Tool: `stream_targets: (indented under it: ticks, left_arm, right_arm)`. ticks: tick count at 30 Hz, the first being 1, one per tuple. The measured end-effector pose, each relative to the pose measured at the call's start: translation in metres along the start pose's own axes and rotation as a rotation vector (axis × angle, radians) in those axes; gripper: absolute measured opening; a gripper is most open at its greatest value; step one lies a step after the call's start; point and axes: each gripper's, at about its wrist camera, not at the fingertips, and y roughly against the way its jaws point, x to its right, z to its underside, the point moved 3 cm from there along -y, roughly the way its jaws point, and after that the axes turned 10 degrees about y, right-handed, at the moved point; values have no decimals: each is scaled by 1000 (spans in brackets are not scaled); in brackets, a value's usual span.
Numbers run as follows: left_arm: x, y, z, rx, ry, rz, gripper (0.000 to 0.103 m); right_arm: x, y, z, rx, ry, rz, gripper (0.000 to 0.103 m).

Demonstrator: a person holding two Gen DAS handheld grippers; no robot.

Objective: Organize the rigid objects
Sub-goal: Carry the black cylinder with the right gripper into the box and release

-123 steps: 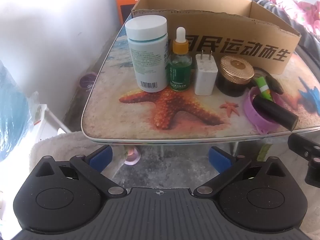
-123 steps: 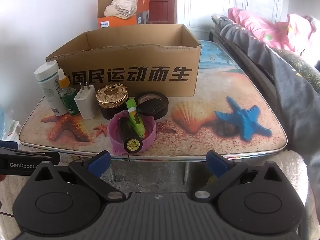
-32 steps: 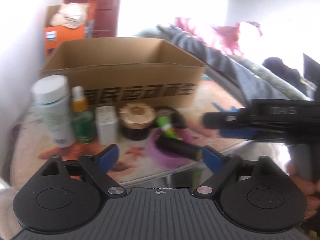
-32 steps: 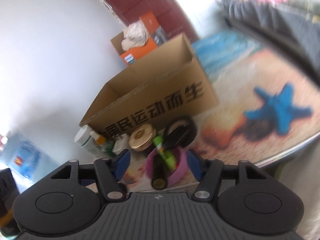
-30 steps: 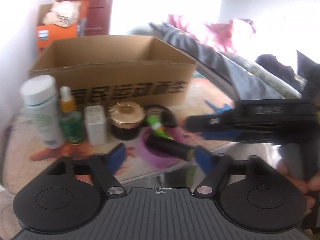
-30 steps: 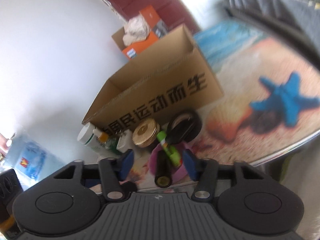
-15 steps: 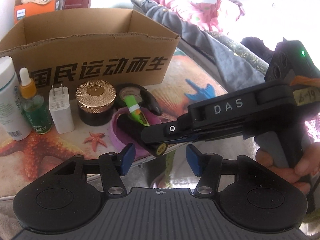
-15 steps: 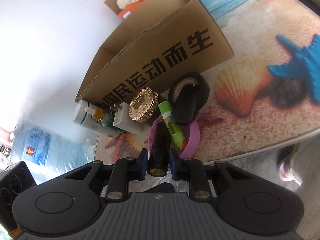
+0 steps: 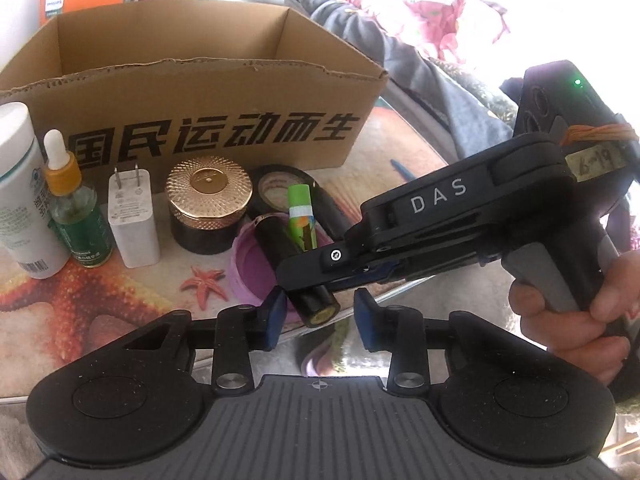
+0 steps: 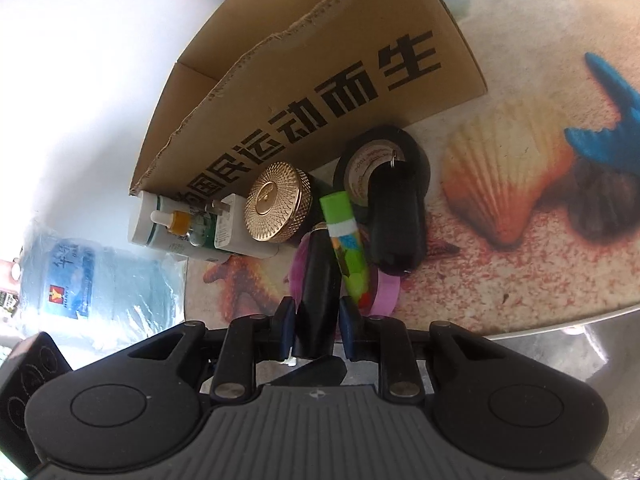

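Observation:
A black cylinder lies across a purple ring at the table's front edge, beside a green glue stick. My right gripper is shut on the black cylinder's near end. In the left wrist view the right gripper reaches in from the right over the black cylinder. My left gripper is open and empty just in front of the cylinder's end. An open cardboard box stands behind.
A white bottle, a green dropper bottle, a white plug, a gold-lidded jar and a black tape roll stand before the box. A black fob lies on the tape. A bed lies to the right.
My right gripper has closed in and shut on the black cylinder. My left gripper has narrowed and moved up to the cylinder's near end.

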Motion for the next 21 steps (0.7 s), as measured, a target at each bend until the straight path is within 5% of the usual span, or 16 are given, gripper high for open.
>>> stream_targets:
  ticks: [11,21]
  left_arm:
    - [12,22,0,50,-58,22,29]
    - [32,84,-44,225,-153,-7,29]
  right_arm:
    - [-7,20,13,105,-18,-35,25]
    - [-69,72,-13,301,152,-76,25]
